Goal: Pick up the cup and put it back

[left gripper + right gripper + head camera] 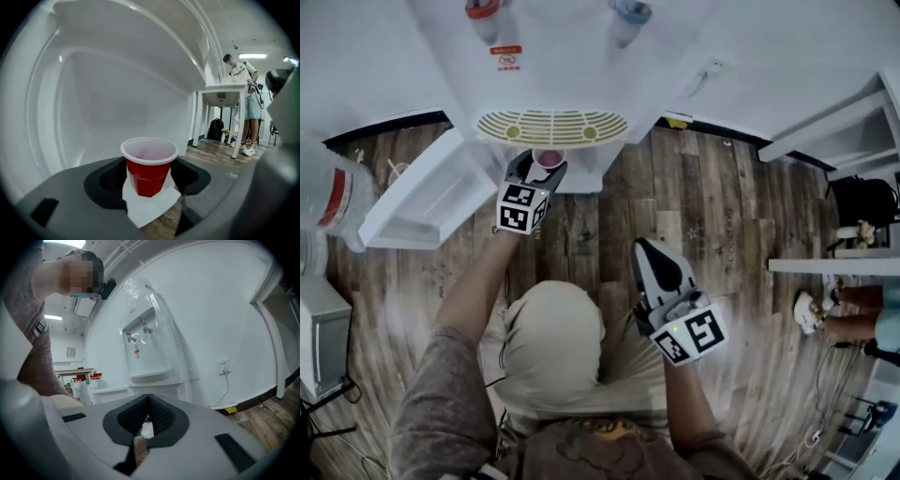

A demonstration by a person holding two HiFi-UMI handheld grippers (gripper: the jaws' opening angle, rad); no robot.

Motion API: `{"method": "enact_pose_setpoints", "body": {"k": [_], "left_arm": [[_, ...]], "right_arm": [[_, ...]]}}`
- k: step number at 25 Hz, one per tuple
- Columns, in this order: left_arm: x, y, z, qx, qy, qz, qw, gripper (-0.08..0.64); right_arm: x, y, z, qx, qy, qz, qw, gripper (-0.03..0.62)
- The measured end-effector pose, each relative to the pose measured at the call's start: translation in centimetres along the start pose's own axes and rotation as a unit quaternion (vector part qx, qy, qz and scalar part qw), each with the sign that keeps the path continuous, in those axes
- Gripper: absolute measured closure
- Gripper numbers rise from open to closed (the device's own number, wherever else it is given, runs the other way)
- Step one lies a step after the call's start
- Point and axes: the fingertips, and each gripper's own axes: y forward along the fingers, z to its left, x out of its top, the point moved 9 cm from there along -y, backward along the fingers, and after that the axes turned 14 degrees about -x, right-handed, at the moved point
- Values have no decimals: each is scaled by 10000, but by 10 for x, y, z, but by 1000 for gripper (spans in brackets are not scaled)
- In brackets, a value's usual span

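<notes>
A red plastic cup [149,173] with a white rim stands upright between the dark pads of my left gripper [149,183], which is shut on its sides. In the head view the cup [548,158] and left gripper [542,169] sit just below the slotted drip tray [553,127] of the white water dispenser [553,56]. The cup looks empty. My right gripper [652,255] hangs lower right over the wood floor, away from the dispenser, its pads together with nothing between them [148,420].
The dispenser's lower cabinet door [422,202] stands open at left, beside a large water bottle [328,197]. A white table [225,93], a standing person [243,93] and a backpack [215,129] are off to the right. A wall socket with cable [224,366] is nearby.
</notes>
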Motion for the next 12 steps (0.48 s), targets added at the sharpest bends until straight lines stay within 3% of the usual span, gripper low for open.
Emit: {"method": "enact_pose_setpoints", "body": {"k": [12], "left_arm": [[70,-87,-64,-309,126,-156,9993,274]], "right_arm": [[-5,-3,-4,72,-70,72,9999,589]]}}
